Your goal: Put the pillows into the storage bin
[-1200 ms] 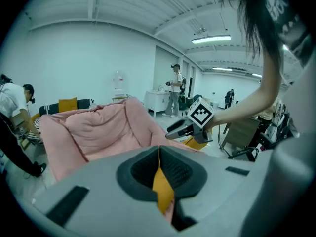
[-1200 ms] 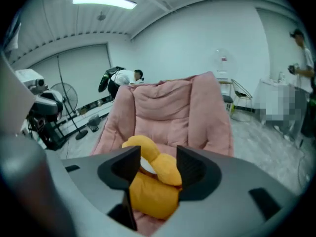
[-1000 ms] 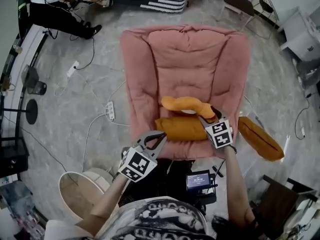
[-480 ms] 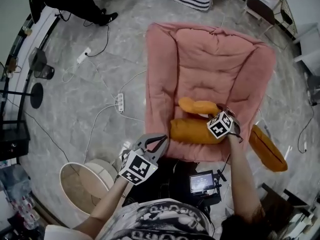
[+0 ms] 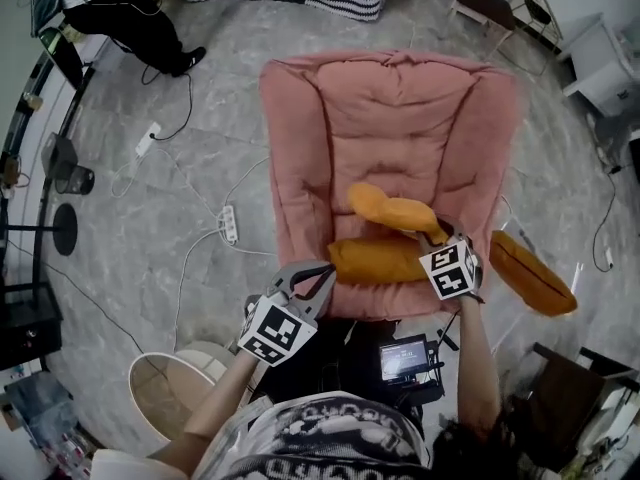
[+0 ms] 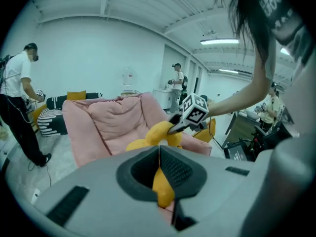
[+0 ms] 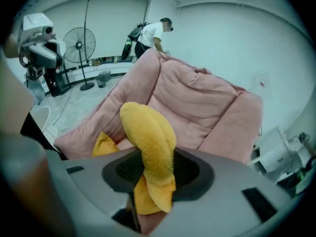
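- Where the right gripper meets the upper orange pillow, its jaws have just been closing. They now pinch one end of the pillow, which arches up off the pink padded floor chair.
- The left gripper has its jaws together on nothing and hovers near the chair's front edge.
- A second orange pillow lies flat across the seat, just beneath the first. A third orange pillow lies on the grey marbled floor to the chair's right.
- The round, pale storage bin stands open on the floor at the person's left, well apart from the pillows.
- The pillows look light, soft and plush, and they fold where squeezed. Held by one end, the rest will probably droop, so a deeper bite nearer the middle should carry better. They seem neither fragile nor slippery.
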